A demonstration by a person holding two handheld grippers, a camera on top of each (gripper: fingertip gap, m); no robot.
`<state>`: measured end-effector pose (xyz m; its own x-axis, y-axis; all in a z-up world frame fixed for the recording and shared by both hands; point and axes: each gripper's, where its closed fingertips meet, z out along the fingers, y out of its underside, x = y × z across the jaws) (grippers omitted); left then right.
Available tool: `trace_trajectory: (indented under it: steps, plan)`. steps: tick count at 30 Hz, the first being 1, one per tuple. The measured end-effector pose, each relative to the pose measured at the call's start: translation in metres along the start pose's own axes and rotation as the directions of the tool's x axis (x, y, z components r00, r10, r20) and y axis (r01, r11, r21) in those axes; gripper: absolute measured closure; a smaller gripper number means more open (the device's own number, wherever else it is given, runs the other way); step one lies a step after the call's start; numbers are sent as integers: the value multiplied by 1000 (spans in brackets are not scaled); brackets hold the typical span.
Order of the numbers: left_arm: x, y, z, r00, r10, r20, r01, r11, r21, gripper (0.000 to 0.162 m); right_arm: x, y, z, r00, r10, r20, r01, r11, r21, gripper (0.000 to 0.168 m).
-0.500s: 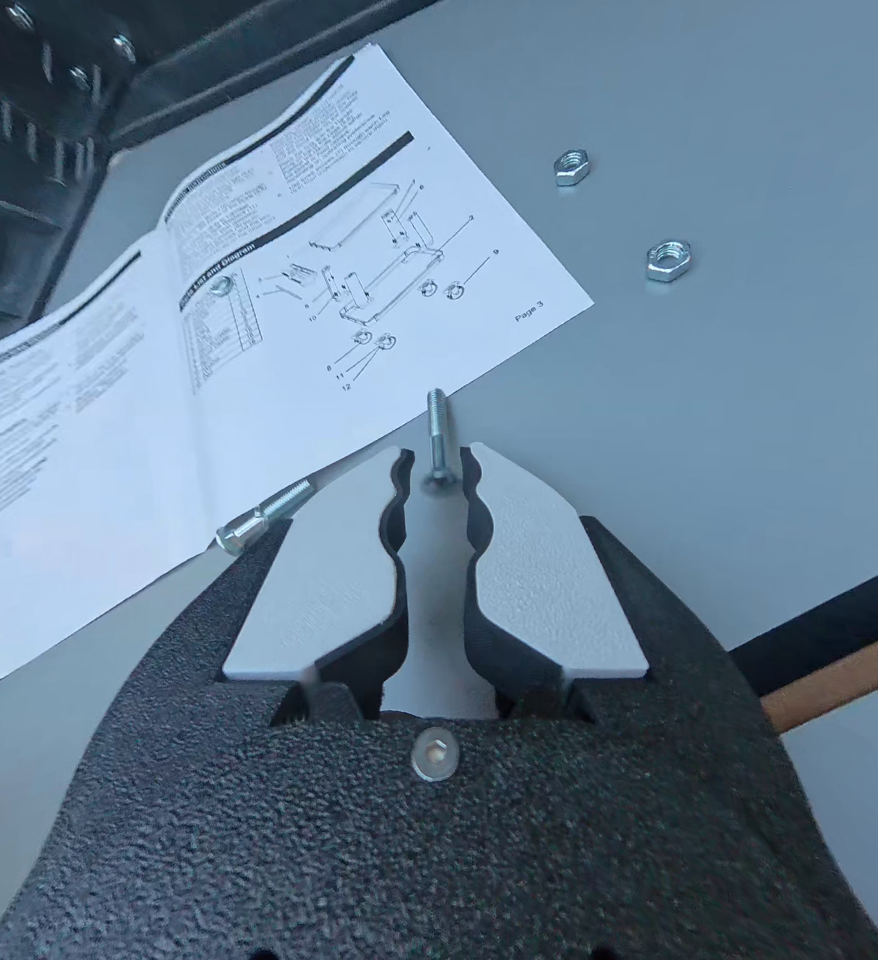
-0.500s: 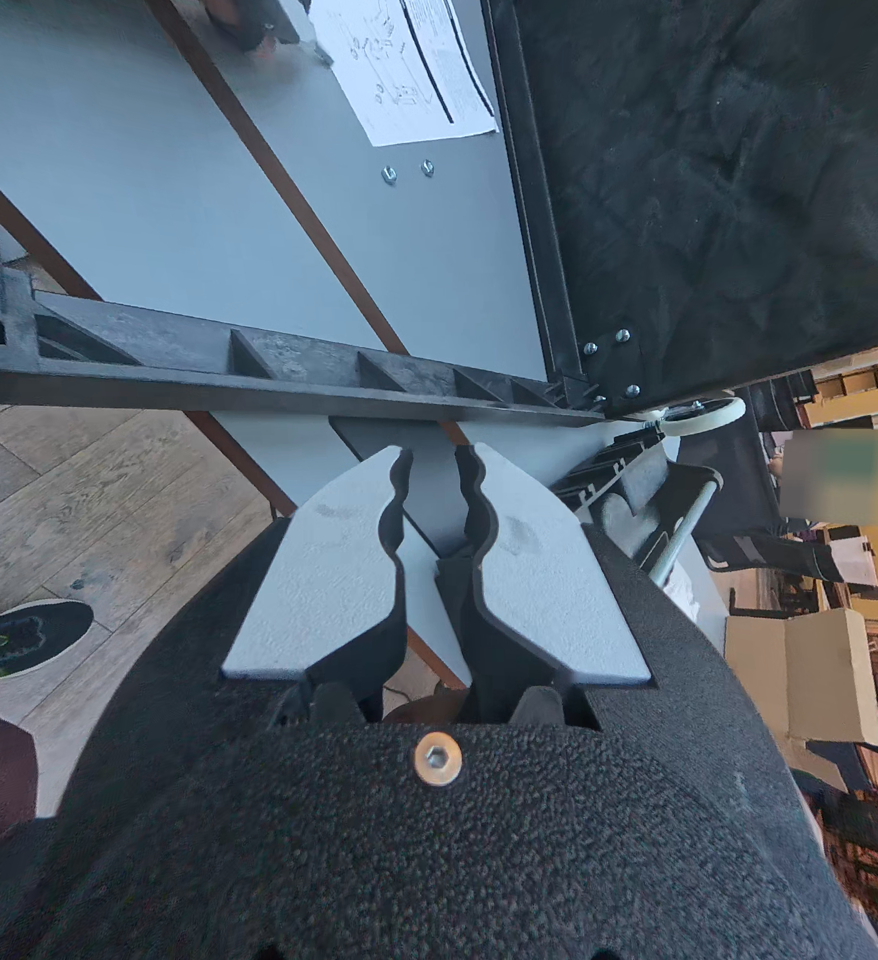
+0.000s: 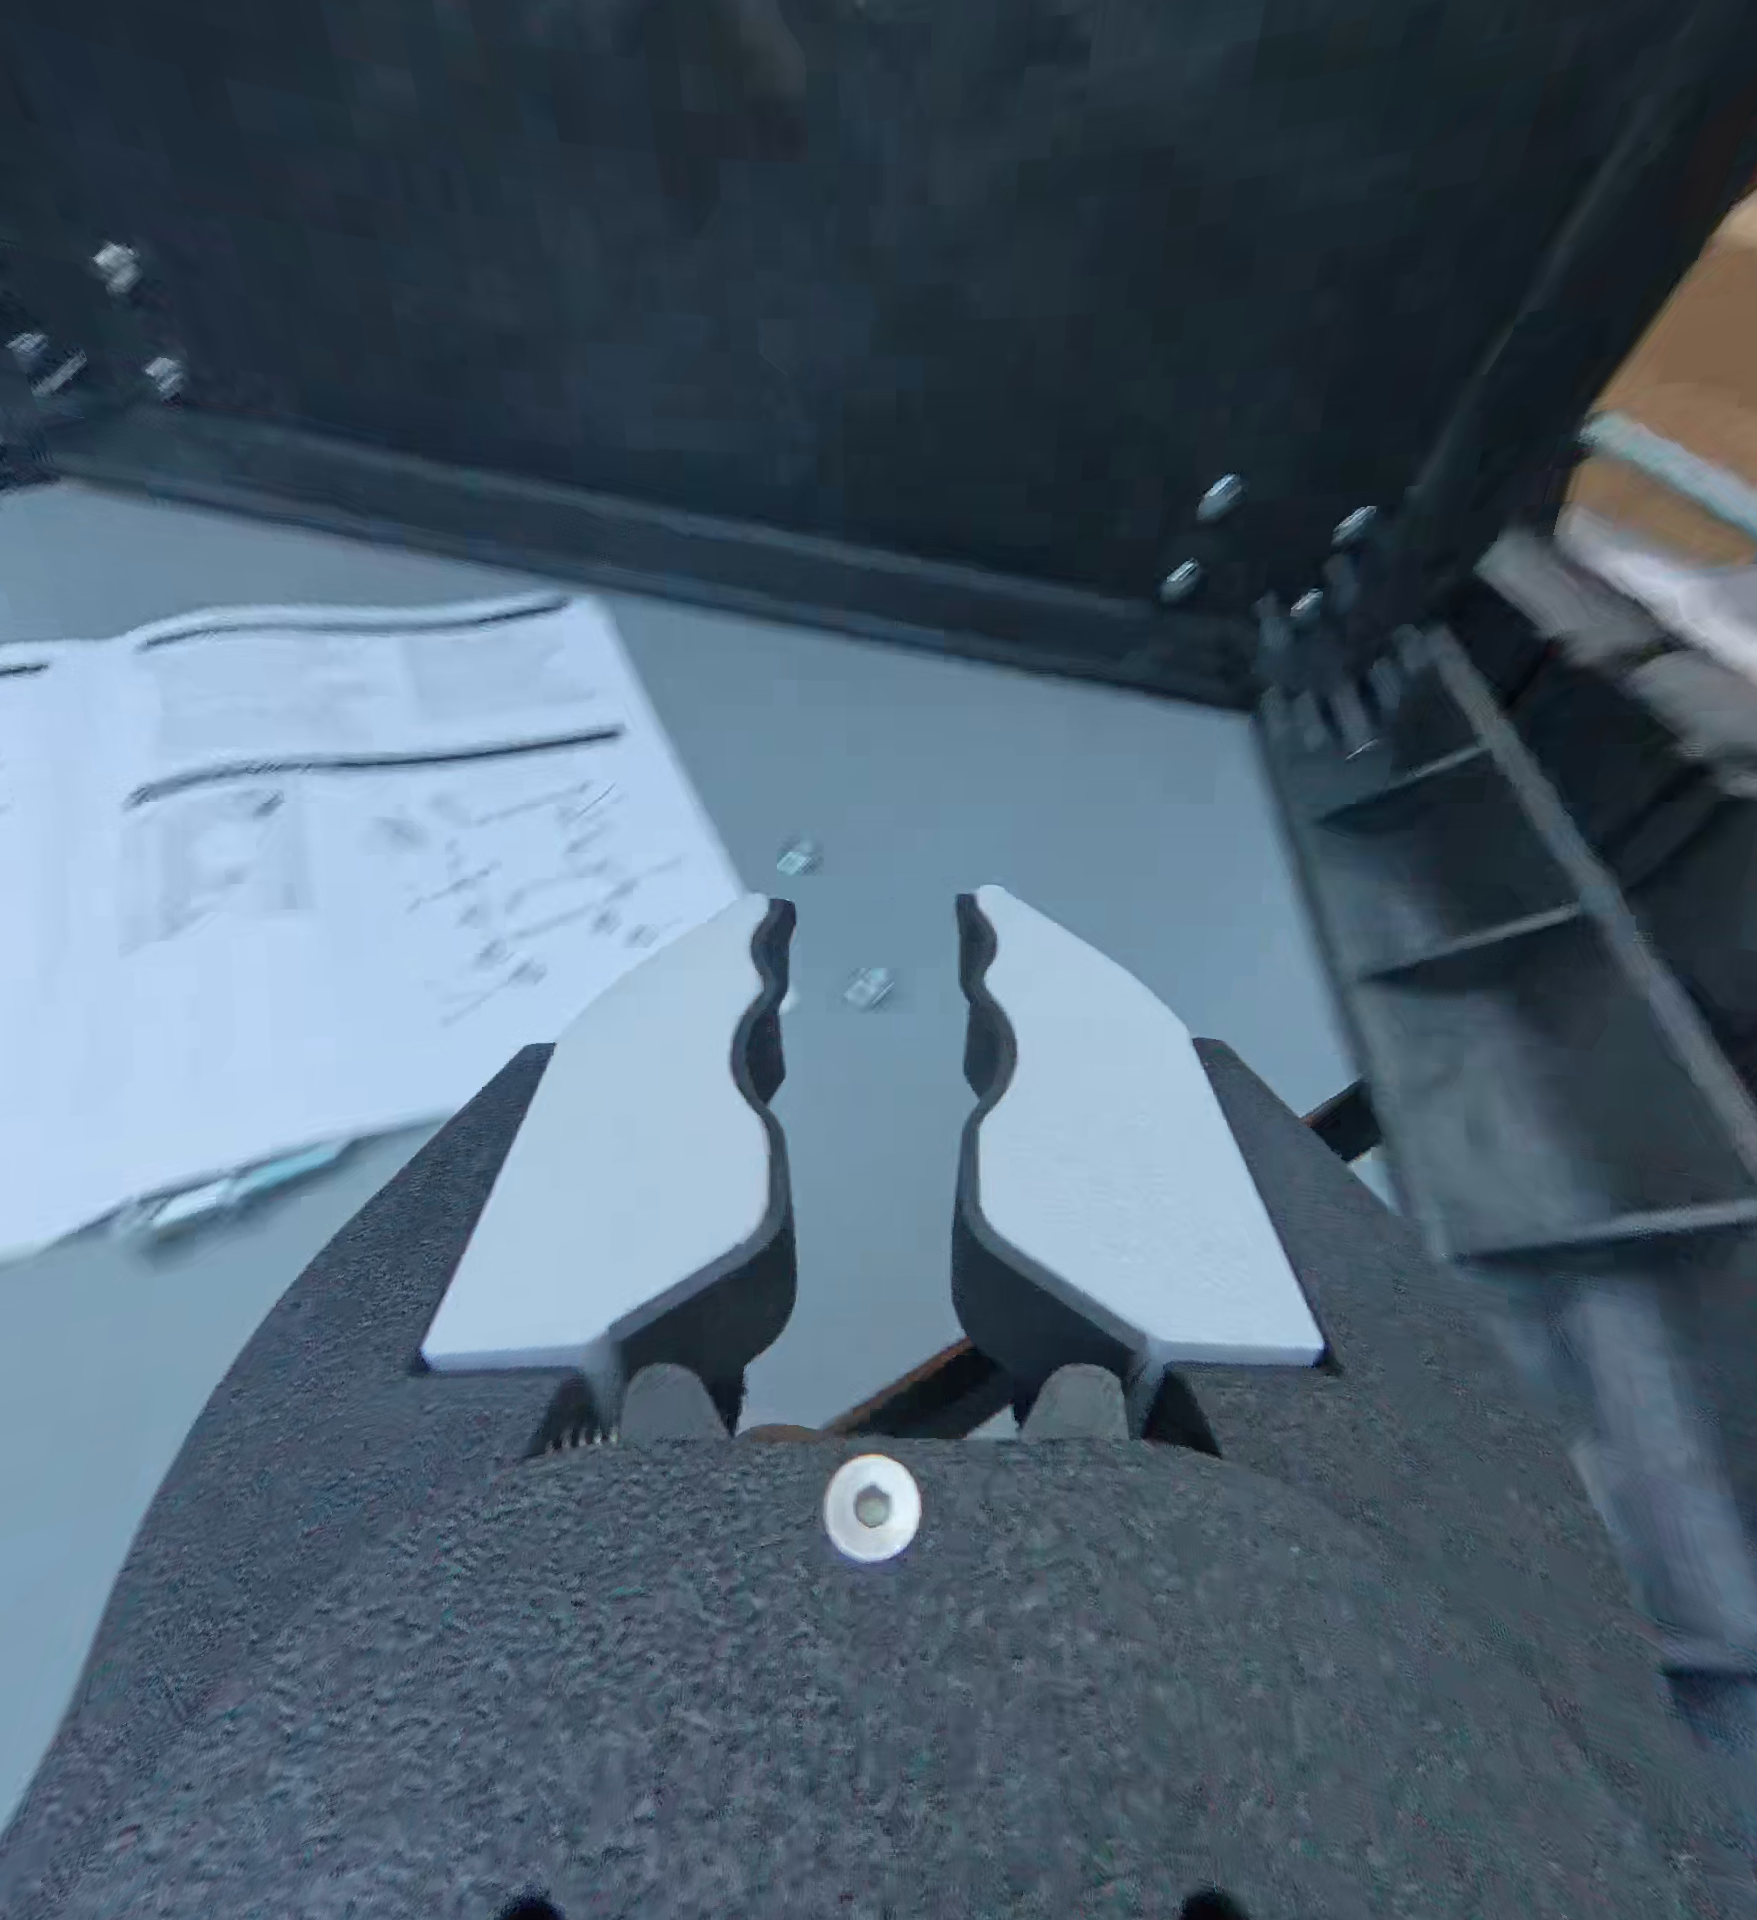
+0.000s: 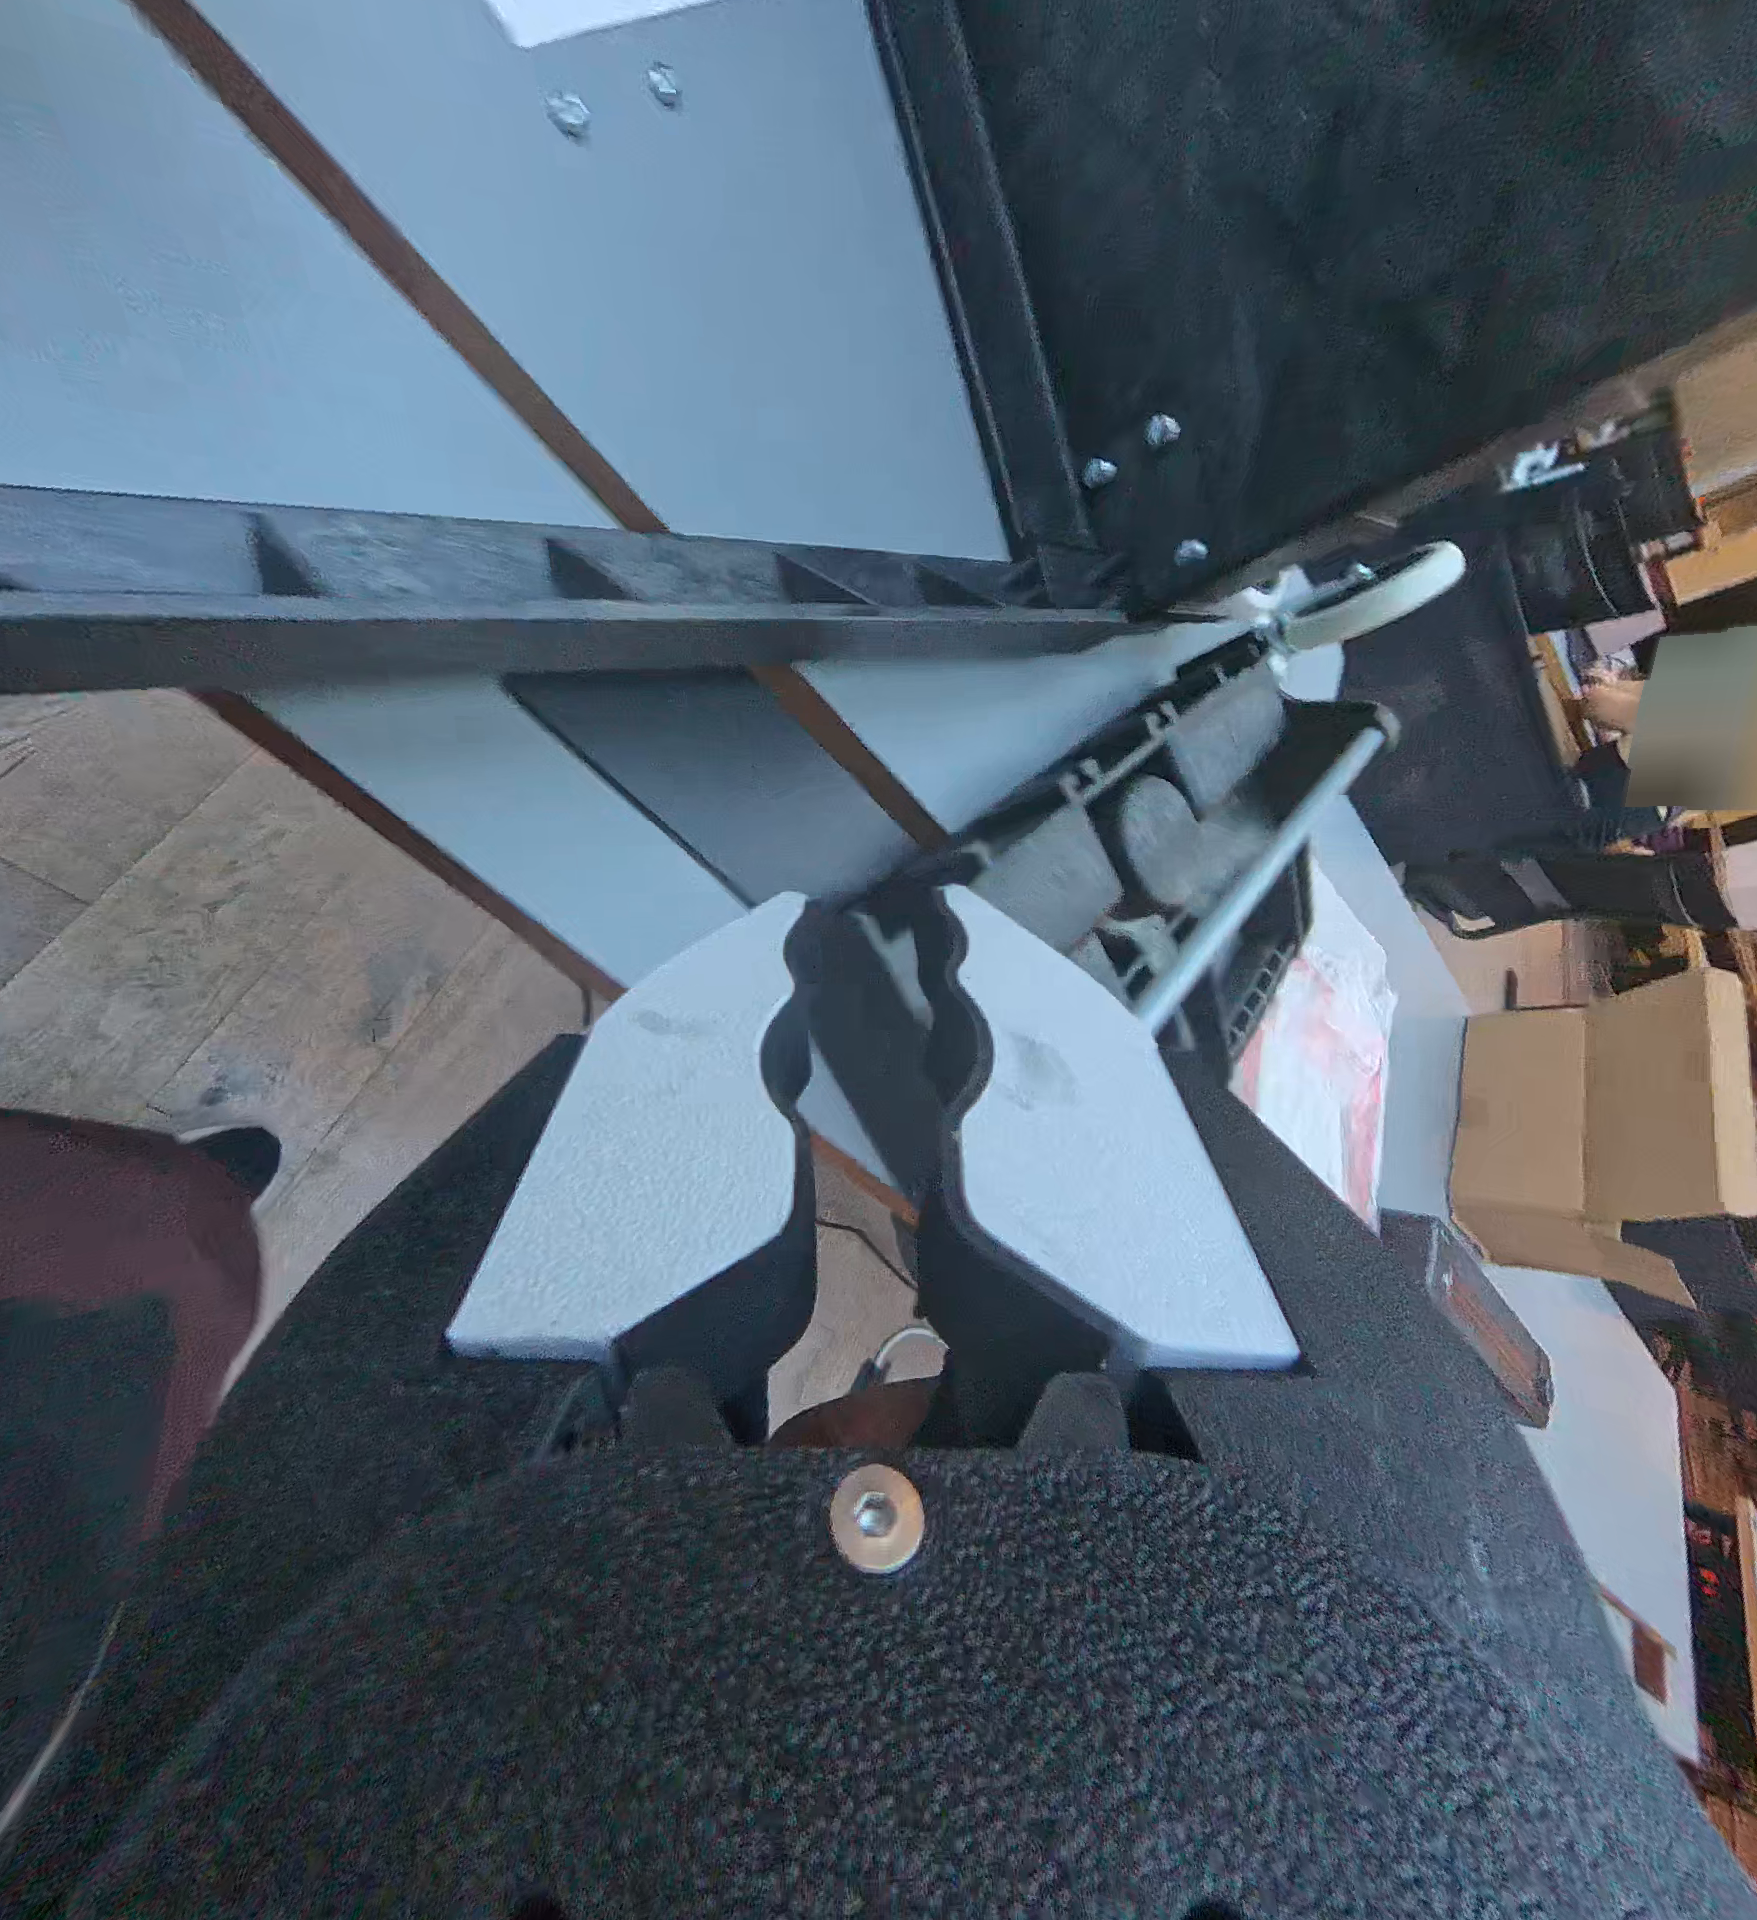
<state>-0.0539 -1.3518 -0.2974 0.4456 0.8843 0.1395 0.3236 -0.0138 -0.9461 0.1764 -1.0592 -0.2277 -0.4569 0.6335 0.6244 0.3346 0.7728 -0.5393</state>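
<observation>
- My left gripper [image 3: 874,914] hangs over the grey surface [image 3: 957,748], its fingers [image 3: 645,1143] narrowly parted and holding nothing.
- From left to right below it: an open paper booklet [image 3: 261,862] with a bolt [image 3: 230,1195] at its near edge, then 2 nuts [image 3: 869,985] just past the fingertips, then a ribbed black plastic part [image 3: 1539,997].
- My right gripper [image 4: 874,914] has its fingers [image 4: 1092,1164] clamped on a thin black plastic edge [image 4: 879,997].
- A metal rod [image 4: 1258,883] lies to the right of them.
</observation>
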Motion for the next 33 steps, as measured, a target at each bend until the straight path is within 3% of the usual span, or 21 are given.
trace_trajectory:
  steps: [4, 6, 9, 13, 18, 22, 25, 26, 27, 33]
  plan:
    - [72, -102, 55, 978, 4, -209, 34, 984, 177, 162, 123, 8, 45, 999, 21, -24, -20, 999, 29, 155]
    - [107, -157, 92, 952, -4, -307, 83, 966, 245, 162, 204, -4, 88, 997, 77, -31, -75, 995, 63, 158]
    - [155, -220, 148, 923, 28, -385, 102, 944, 313, 162, 320, -50, 149, 958, 271, 93, -282, 950, 136, 158]
    - [199, -258, 207, 912, 67, -404, 92, 928, 361, 162, 419, -131, 210, 775, 505, 379, -600, 777, 190, 155]
    - [212, -274, 238, 929, 73, -362, 73, 924, 375, 162, 435, -171, 272, 699, 535, 475, -665, 730, 157, 155]
    - [217, -284, 247, 938, 115, -326, 26, 917, 398, 162, 429, -180, 277, 582, 537, 610, -738, 663, 121, 166]
    - [216, -302, 289, 962, 76, -263, 7, 954, 301, 158, 425, -181, 274, 529, 518, 672, -742, 667, 69, 164]
    - [211, -329, 286, 963, 34, -269, 83, 907, 414, 162, 428, -180, 277, 522, 538, 662, -751, 658, 58, 164]
    - [210, -333, 290, 961, 7, -275, 103, 918, 382, 162, 431, -179, 279, 513, 552, 658, -760, 648, 49, 163]
    - [211, -303, 276, 964, 30, -265, 71, 928, 365, 162, 429, -182, 279, 540, 530, 654, -736, 674, 62, 162]
